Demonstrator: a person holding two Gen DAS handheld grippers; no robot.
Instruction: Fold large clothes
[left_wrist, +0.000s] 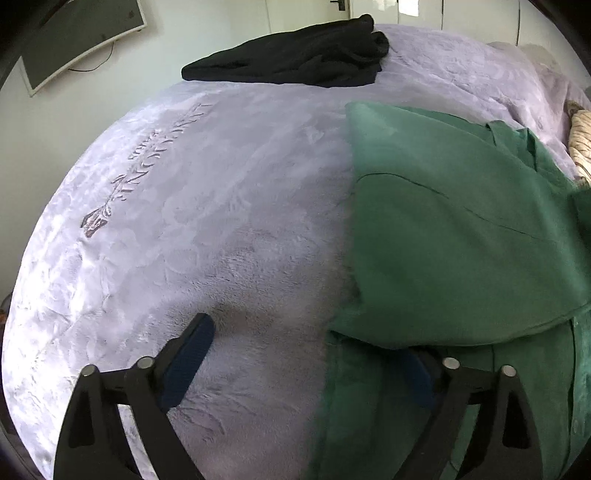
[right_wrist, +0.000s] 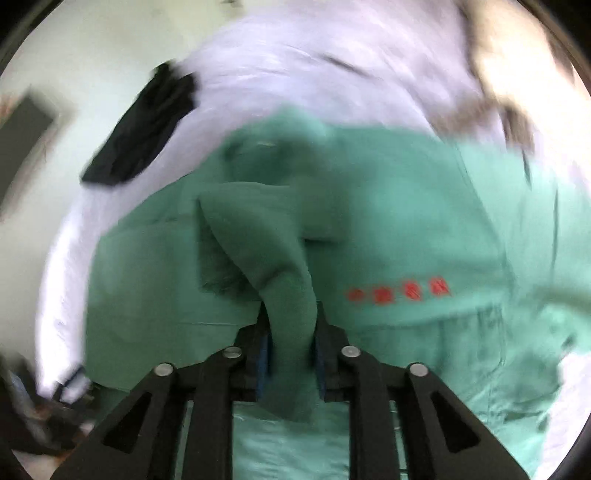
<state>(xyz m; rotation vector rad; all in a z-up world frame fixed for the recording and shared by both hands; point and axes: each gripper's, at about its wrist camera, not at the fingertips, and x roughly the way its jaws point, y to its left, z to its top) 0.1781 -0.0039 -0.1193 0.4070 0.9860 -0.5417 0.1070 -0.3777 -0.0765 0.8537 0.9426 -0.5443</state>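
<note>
A large green garment (left_wrist: 454, 236) lies on a lavender blanket-covered bed (left_wrist: 207, 206), partly folded over itself. My left gripper (left_wrist: 301, 360) is open at the garment's left edge: the left finger rests over the bare blanket, the right finger (left_wrist: 415, 376) sits under a green fold. In the blurred right wrist view the same green garment (right_wrist: 406, 229) shows red characters (right_wrist: 399, 293). My right gripper (right_wrist: 290, 350) is shut on a bunched strip of the green cloth, lifted above the rest.
A black folded garment (left_wrist: 295, 59) lies at the far edge of the bed; it also shows in the right wrist view (right_wrist: 144, 129). A wall-mounted screen (left_wrist: 81, 40) hangs at the left. A beige striped item (left_wrist: 581, 140) lies at the bed's right.
</note>
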